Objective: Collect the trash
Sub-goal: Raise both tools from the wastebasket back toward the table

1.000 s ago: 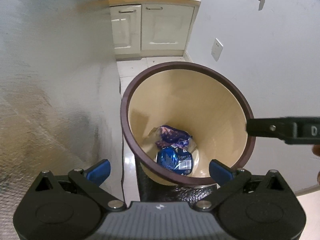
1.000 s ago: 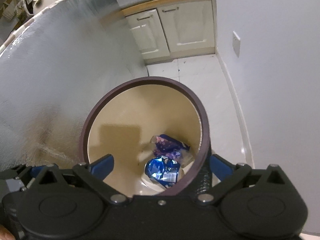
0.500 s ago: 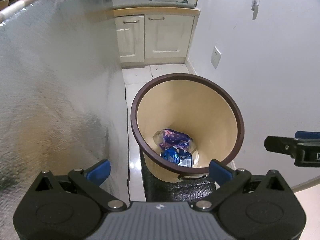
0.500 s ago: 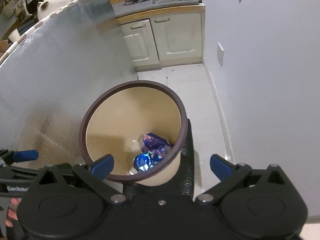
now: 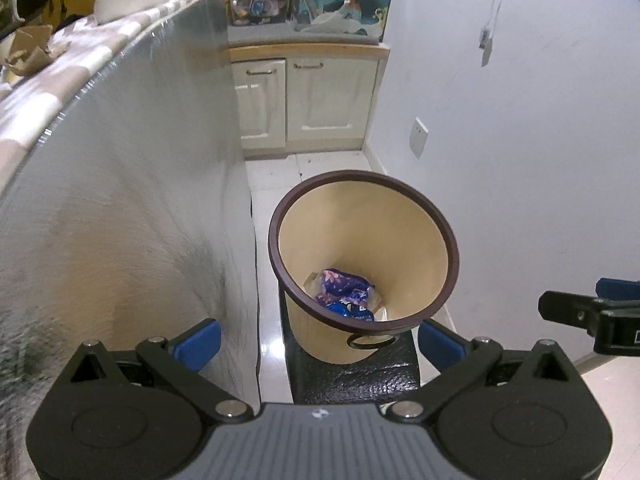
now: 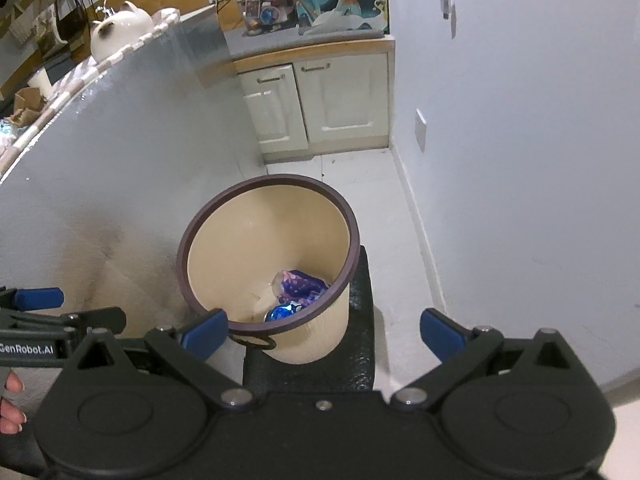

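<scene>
Both tongs pulled back higher above bin (image 5: 436, 240), left tongs (image 5: 320, 338) and right tongs (image 6: 322, 330) spread wide, empty, wrappers (image 5: 346, 294) inside.

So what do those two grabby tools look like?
Both look alike. The left gripper has a black plastic body with two round discs, silver screws, triangular cut-outs and blue pads on its fingers. The right gripper is the same black shape with blue pads. White letters reading GenRobot.AI mark the left gripper's side, seen from the right wrist camera. No cables show.
</scene>
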The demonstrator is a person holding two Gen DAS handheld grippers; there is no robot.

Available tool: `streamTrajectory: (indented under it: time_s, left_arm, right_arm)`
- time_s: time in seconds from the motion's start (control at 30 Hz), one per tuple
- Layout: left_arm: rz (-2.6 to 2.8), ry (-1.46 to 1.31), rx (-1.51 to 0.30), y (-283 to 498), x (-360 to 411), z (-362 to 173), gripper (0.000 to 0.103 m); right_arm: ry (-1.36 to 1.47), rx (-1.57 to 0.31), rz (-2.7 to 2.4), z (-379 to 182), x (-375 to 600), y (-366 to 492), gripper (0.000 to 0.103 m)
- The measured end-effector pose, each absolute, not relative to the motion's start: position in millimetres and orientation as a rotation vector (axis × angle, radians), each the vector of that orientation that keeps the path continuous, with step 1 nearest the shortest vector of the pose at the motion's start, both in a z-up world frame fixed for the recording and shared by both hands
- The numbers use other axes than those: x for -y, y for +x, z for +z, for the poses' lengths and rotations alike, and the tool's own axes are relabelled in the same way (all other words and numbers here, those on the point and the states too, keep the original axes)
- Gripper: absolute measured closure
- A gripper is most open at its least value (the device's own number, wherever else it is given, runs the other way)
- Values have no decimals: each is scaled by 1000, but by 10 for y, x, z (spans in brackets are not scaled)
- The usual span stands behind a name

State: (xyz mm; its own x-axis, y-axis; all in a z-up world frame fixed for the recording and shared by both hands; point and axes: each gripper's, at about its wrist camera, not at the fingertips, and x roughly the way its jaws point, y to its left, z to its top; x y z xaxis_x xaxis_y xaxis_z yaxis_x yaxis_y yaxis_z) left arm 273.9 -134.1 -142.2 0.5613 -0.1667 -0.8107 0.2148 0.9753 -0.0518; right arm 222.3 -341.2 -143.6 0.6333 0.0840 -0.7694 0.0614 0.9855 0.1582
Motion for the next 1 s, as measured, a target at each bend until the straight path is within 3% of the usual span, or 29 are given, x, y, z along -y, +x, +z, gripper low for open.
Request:
streamTrajectory:
  time_s: [1.0]
  left_arm:
    - [-289, 25, -606, 1590, 808, -250, 0]
  right_arm:
    - [111, -601, -48, -370, 3090, 1067, 0]
